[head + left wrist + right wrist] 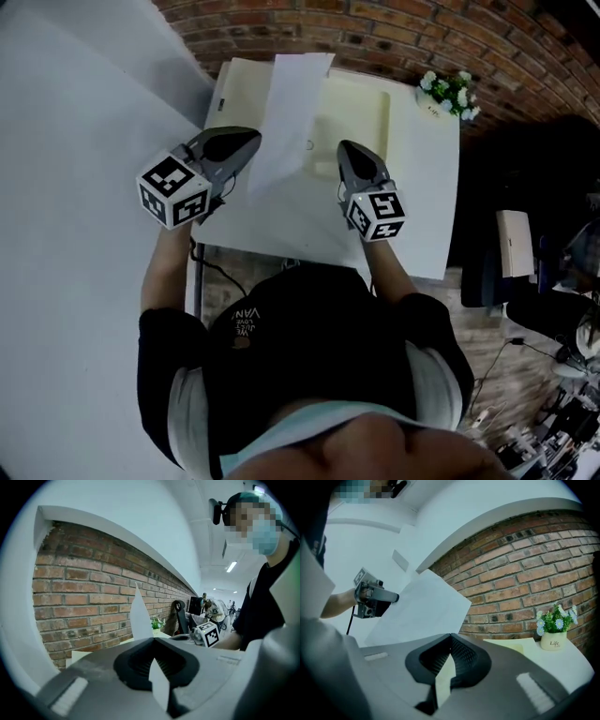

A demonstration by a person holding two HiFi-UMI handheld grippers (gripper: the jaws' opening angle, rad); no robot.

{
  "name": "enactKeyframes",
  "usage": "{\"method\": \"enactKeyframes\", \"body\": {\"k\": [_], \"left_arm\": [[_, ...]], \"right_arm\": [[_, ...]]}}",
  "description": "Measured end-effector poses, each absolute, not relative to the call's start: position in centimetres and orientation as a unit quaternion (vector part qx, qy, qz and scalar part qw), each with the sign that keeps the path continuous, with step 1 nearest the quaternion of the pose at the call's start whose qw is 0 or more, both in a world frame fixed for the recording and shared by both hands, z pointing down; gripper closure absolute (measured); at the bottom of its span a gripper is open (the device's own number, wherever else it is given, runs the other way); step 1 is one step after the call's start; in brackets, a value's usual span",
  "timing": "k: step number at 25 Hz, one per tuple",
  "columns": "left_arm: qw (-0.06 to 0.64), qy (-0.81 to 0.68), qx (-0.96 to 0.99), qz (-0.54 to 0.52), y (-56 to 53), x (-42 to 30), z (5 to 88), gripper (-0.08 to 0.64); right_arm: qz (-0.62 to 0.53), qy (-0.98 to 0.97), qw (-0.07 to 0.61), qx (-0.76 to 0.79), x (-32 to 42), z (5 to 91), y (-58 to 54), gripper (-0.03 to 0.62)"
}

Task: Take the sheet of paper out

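Head view: a white counter (427, 206) stands against a red brick wall (375, 37), with both claws over it.
Left claw (251, 141): pressed together, pinching the near left edge of the white rectangular sheet of paper (291, 112).
Sheet position: held in the air above the left part of the pale yellow flat envelope (361, 108), not lying on the counter.
Sheet long axis: runs away from the person toward the brick wall, leaning slightly right. The far short edge reaches past the envelope's far edge.
Sheet in the gripper views: edge-on and upright in the left gripper view. In the right gripper view it is a tilted sheet whose free corner points right, toward the wall.
Envelope: lies flat on the counter, long side toward the wall.
Right claw (345, 147): pressed together, pinching the near edge of the envelope. A pale yellow strip shows between its jaws.
Small white pot of white flowers (450, 94): at the counter's far right corner, printed "Life".
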State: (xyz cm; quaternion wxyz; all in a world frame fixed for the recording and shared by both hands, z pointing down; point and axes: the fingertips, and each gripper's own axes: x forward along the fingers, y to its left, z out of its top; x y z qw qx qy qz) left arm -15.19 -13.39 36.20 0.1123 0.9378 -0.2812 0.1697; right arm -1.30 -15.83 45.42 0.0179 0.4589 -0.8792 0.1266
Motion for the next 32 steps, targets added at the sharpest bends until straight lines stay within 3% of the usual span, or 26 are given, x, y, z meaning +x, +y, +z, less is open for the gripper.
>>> {"method": "enactKeyframes", "body": {"k": [10,13,20,27,32], "left_arm": [[0.073,-0.256,0.954,0.140,-11.5,-15.1,32.2,0.558],[0.057,-0.249,0.958,0.129,-11.2,-15.1,31.1,0.558],[0.026,-0.240,0.967,0.085,-11.0,-16.2,28.9,0.558],[0.008,-0.223,0.974,0.047,-11.3,-17.1,27.4,0.558],[0.014,-0.236,0.971,0.034,-12.3,-17.4,27.2,0.558]], "right_arm": [[0.132,-0.906,-0.021,0.402,-4.3,44.9,-16.6,0.589],[0.138,-0.909,-0.042,0.390,-4.5,44.5,-17.1,0.493],[0.166,-0.909,-0.119,0.363,-3.9,42.4,-18.0,0.457],[0.188,-0.916,-0.167,0.311,-4.5,41.0,-18.5,0.459],[0.191,-0.920,-0.162,0.300,-4.9,41.0,-19.0,0.559]]}}
